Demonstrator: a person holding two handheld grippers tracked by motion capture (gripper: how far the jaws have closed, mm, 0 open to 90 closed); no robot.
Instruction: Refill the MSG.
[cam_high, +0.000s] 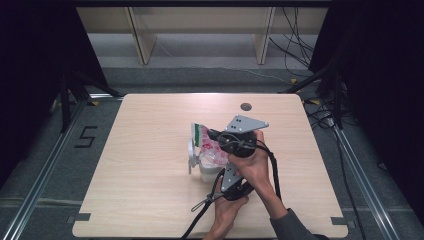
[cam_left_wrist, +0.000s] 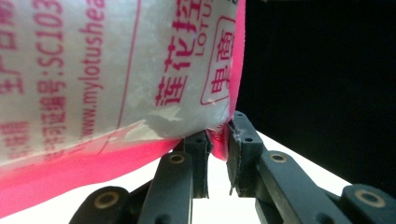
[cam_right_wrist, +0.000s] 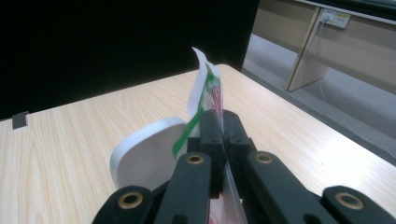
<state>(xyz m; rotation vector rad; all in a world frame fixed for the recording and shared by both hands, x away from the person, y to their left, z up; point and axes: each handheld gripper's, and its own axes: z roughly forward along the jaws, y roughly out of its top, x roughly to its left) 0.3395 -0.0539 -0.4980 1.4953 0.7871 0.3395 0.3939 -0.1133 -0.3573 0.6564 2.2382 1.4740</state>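
In the high view the two hands and their grey plates cover most of the bag (cam_high: 207, 145) and the white container (cam_high: 206, 171) under it, so what is in the container cannot be made out. The right claw (cam_right_wrist: 219, 122) is pressed together on the bag's thin green-striped top edge, which stands just beyond its tips, with a rounded white lid (cam_right_wrist: 147, 156) to their left. The left claw (cam_left_wrist: 216, 140), angled upward, pinches the bag's glossy pink lower corner; crinkled translucent film with pink print hangs above it. Both forearms rise from the near edge of the pale wood-grain bench (cam_high: 145, 200).
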